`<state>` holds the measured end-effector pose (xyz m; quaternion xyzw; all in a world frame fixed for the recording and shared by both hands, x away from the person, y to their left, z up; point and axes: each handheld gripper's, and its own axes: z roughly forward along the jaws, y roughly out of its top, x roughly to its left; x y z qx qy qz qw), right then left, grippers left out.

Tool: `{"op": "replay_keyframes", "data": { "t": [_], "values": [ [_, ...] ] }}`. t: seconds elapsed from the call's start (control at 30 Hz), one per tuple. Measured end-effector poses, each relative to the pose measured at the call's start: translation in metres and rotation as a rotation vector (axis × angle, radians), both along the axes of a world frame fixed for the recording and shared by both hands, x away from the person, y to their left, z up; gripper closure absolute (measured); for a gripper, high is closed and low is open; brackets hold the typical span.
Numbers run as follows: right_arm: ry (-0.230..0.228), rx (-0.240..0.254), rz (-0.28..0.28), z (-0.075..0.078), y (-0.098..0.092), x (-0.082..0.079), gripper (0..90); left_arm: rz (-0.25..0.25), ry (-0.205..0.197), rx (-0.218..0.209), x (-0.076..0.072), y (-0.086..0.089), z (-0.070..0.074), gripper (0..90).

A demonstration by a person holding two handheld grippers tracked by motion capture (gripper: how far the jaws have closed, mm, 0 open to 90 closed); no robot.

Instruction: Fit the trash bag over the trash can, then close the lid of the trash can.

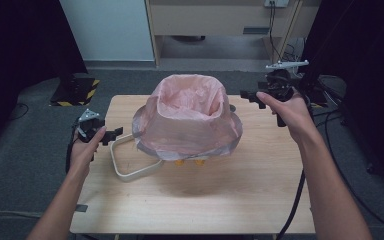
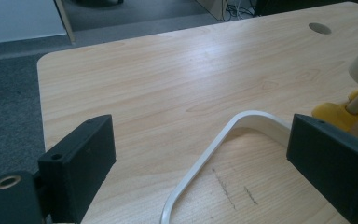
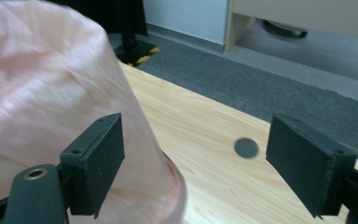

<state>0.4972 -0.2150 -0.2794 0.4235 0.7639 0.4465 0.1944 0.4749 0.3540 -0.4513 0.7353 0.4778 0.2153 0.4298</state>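
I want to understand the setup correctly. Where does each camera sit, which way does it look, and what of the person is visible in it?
High view: above the person's side, looking forward and down on the table and the pink bag; both forearms, left gripper and right gripper show.
Left gripper view: on the left gripper, looking over the cream loop; its open jaws show.
Right gripper view: on the right gripper, beside the bag; its open jaws show.
The two gripper views share the table's round hole.

An overhead camera is looking down at the light wooden table [image 1: 205,200]; two low, close gripper cameras are sharing that tabletop.
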Motion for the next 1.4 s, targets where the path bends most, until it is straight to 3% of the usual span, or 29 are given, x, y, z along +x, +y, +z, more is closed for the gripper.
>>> {"op": "replay_keyframes", "data": {
  "t": [0.2, 0.37, 0.63, 0.8, 0.93, 1.0, 1.27, 1.4],
  "values": [
    [0.021, 0.01, -0.035, -0.021, -0.016, -0.001, 20.8, 0.011, -0.003, 0.01, -0.001, 0.003, -0.005, 7.8],
    [0.045, 0.007, -0.05, -0.039, -0.024, -0.003, 21.3, -0.009, -0.006, 0.019, -0.002, 0.003, -0.006, 9.3],
    [0.073, 0.02, -0.075, -0.064, -0.035, -0.006, 21.9, -0.01, -0.002, 0.008, -0.005, 0.007, -0.016, 12.4],
    [0.088, 0.03, -0.08, -0.076, -0.039, -0.008, 21.9, 0.0, 0.025, 0.009, -0.006, 0.013, -0.029, 12.4],
    [0.099, 0.035, -0.088, -0.083, -0.043, -0.01, 21.9, -0.004, 0.051, 0.034, -0.004, 0.014, -0.04, 13.2],
    [0.106, 0.037, -0.092, -0.086, -0.045, -0.01, 22.0, 0.012, 0.055, 0.036, -0.004, 0.016, -0.045, 16.8],
    [0.135, 0.038, -0.106, -0.106, -0.048, -0.012, 22.9, -0.007, 0.105, 0.03, -0.001, 0.018, -0.064, 37.7],
    [0.156, 0.04, -0.112, -0.119, -0.049, -0.014, 23.4, -0.005, 0.114, 0.057, 0.0, 0.015, -0.069, 46.4]
  ]
}}
